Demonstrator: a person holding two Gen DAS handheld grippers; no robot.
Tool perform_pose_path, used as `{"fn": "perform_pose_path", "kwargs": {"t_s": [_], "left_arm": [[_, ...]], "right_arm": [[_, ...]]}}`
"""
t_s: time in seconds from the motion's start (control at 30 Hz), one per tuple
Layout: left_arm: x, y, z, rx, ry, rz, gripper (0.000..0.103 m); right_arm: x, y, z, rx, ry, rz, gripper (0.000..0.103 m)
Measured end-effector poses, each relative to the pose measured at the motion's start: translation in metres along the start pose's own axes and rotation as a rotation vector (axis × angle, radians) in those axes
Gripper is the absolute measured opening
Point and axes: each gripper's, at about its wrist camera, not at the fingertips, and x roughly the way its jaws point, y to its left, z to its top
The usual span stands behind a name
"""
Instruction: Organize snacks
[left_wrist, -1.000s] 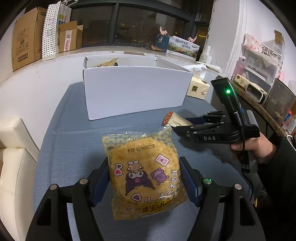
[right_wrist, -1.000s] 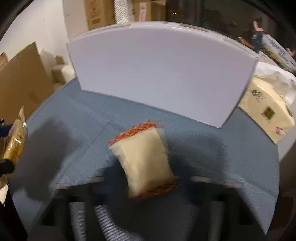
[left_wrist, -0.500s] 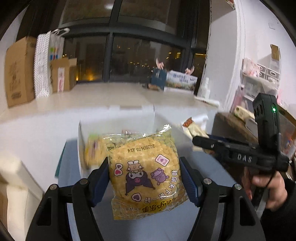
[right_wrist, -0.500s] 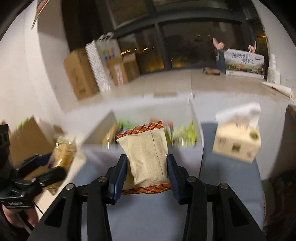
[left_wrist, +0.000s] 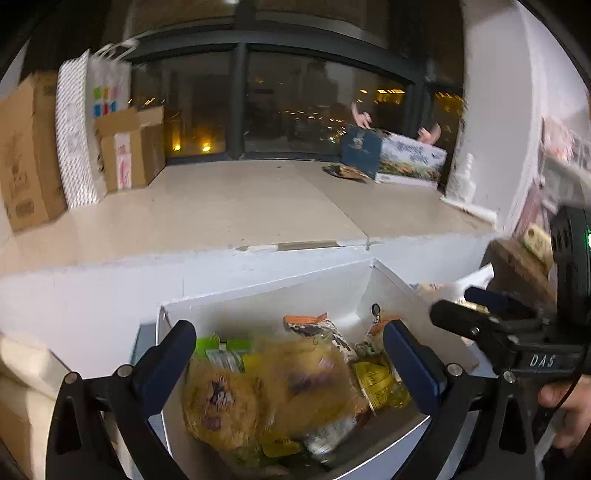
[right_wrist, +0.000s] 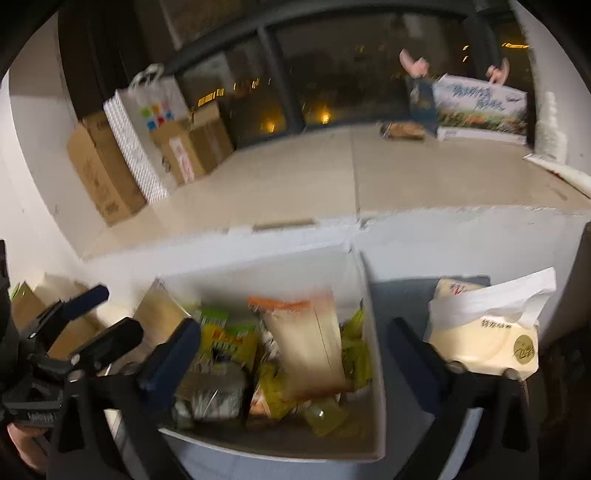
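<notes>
An open white box (left_wrist: 266, 295) (right_wrist: 373, 369) holds several snack packs. In the left wrist view my left gripper (left_wrist: 288, 354) hangs over the box with its jaws wide apart; the yellow cartoon snack bag (left_wrist: 273, 391) lies blurred below them among the other packs. In the right wrist view my right gripper (right_wrist: 295, 354) is also wide open above the box, and the beige packet with orange ends (right_wrist: 306, 347) sits tilted and blurred inside. Each gripper shows at the edge of the other's view, the right one (left_wrist: 491, 325) and the left one (right_wrist: 88, 325).
A tissue box (right_wrist: 487, 332) stands on the blue cloth right of the white box. A white ledge (left_wrist: 240, 206) behind carries cardboard boxes (left_wrist: 26, 155), a paper bag (left_wrist: 88, 125) and a printed carton (left_wrist: 402, 155). A dark window is beyond.
Both grippers rose from the table to above the white box and opened. The yellow bag and the beige packet left the jaws and now lie in the box.
</notes>
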Motion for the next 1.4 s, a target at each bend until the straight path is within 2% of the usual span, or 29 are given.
{"fn": "perform_pose_path", "kwargs": {"t_s": [0.07, 0.2, 0.27, 0.37, 0.5, 0.6, 0.77, 0.87, 0.93, 1.03, 1.23, 1.4], "left_arm": [[-0.001, 0.004, -0.005, -0.022, 0.010, 0.013, 0.103], [-0.022, 0.000, -0.017, -0.007, -0.086, 0.071, 0.103], [-0.041, -0.007, -0.025, -0.004, -0.146, 0.146, 0.103], [-0.066, -0.013, -0.038, -0.014, -0.204, 0.158, 0.103], [-0.095, -0.018, -0.055, -0.034, -0.194, 0.098, 0.103], [-0.118, -0.019, -0.066, -0.054, -0.181, 0.038, 0.103], [-0.162, -0.029, -0.091, -0.046, -0.184, 0.025, 0.103], [-0.188, -0.035, -0.109, -0.032, -0.160, 0.043, 0.103], [-0.204, -0.042, -0.122, -0.011, -0.150, 0.066, 0.103], [-0.226, -0.052, -0.143, 0.024, -0.129, 0.047, 0.103], [-0.259, -0.067, -0.175, 0.001, -0.118, 0.051, 0.103], [-0.276, -0.081, -0.187, 0.001, -0.097, 0.052, 0.103]], "right_arm": [[0.000, -0.005, -0.004, 0.001, -0.001, -0.008, 0.103], [0.001, -0.010, -0.008, 0.010, 0.025, -0.050, 0.103], [-0.007, -0.008, -0.013, -0.010, -0.007, -0.080, 0.103], [-0.024, 0.003, -0.021, -0.059, -0.072, -0.146, 0.103], [-0.057, 0.022, -0.037, -0.125, -0.140, -0.192, 0.103], [-0.086, 0.037, -0.051, -0.172, -0.165, -0.188, 0.103], [-0.139, 0.056, -0.079, -0.182, -0.207, -0.156, 0.103], [-0.169, 0.066, -0.100, -0.180, -0.242, -0.180, 0.103], [-0.185, 0.070, -0.114, -0.178, -0.211, -0.158, 0.103], [-0.202, 0.073, -0.134, -0.156, -0.161, -0.133, 0.103], [-0.236, 0.076, -0.174, -0.101, -0.118, -0.118, 0.103], [-0.260, 0.081, -0.197, -0.080, -0.095, -0.114, 0.103]]}}
